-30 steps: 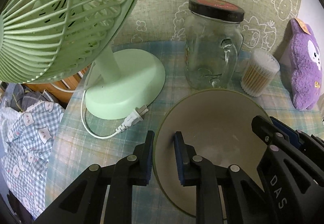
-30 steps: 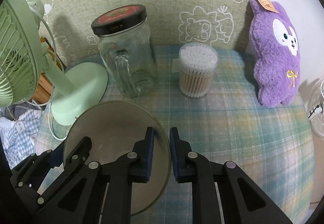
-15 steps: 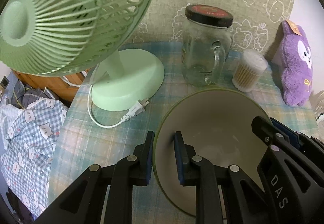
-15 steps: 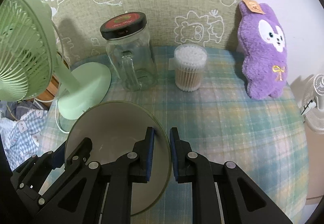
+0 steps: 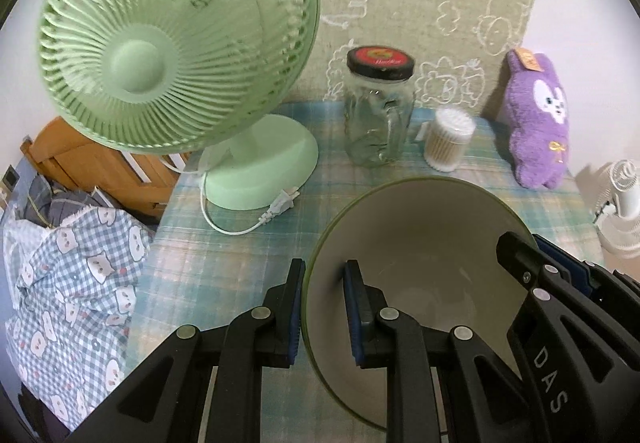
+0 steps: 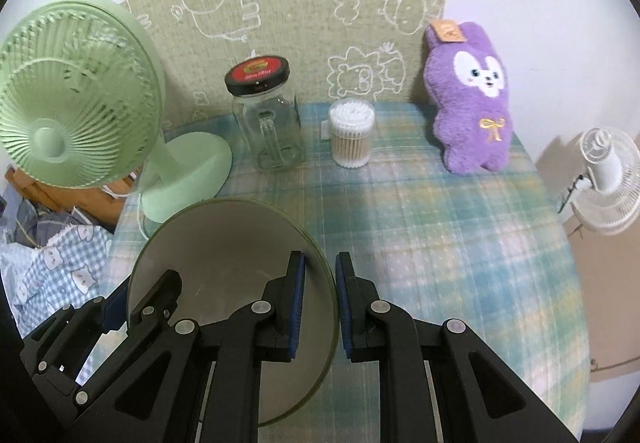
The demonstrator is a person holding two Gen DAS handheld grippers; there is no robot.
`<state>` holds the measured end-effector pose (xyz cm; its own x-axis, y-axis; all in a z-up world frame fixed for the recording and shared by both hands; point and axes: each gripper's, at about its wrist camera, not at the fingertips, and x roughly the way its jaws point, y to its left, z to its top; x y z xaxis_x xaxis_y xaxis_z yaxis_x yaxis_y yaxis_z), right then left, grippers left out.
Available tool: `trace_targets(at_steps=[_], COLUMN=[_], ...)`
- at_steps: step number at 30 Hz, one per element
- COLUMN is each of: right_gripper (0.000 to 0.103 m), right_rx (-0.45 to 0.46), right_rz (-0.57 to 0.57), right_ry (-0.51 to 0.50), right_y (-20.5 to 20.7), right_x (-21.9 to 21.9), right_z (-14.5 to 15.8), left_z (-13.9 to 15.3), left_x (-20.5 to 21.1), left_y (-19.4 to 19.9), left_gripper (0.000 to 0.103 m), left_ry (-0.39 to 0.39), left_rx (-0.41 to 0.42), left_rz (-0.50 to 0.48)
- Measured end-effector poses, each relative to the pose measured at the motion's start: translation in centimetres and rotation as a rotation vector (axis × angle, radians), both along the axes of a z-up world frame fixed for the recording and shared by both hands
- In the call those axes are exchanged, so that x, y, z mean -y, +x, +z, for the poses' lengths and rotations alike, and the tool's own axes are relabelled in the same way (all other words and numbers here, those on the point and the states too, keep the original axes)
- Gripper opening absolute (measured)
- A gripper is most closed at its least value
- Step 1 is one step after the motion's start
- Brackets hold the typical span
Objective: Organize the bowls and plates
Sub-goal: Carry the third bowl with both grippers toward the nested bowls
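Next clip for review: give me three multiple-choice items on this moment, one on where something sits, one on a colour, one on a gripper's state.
1. What stands on the tablecloth between the glass jar and the purple plush rabbit?
A. a tub of cotton swabs
B. a stack of plates
C. a kettle

2. What colour is the desk fan?
A. white
B. pale green
C. red

3. How is the bowl held?
A. by the left gripper alone
B. by neither gripper, it lies flat on the cloth
C. by both, with the right gripper on the opposite rim

Answers: 1 A, the tub of cotton swabs sits between them. 2 B, its cage and base are pale green. 3 C, each wrist view shows its own jaws astride the rim and the other gripper across the bowl.
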<state>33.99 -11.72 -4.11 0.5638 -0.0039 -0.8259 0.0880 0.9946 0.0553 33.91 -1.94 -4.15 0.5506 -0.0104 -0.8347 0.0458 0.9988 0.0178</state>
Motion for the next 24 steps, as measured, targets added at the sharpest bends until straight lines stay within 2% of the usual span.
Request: trace_targets(at_steps=[12,24], right_gripper=[0.019,0.019], right_rx=[0.037,0.037], right_rz=[-0.051,-0.105], right_ry=[-0.019,-0.037], right_y=[-7.9,-15.7], right_x=[-2.2,-3.9], right_z=[3.9,4.9], left_z=[3.9,4.8], left_x=[-2.5,-4.2], left_y=[-6.6,-12.9], left_gripper=[0.017,0.017], left_ry=[-0.018,-0.023], left_rx=[0.04,0.047], left_rz=[-0.064,-0.134])
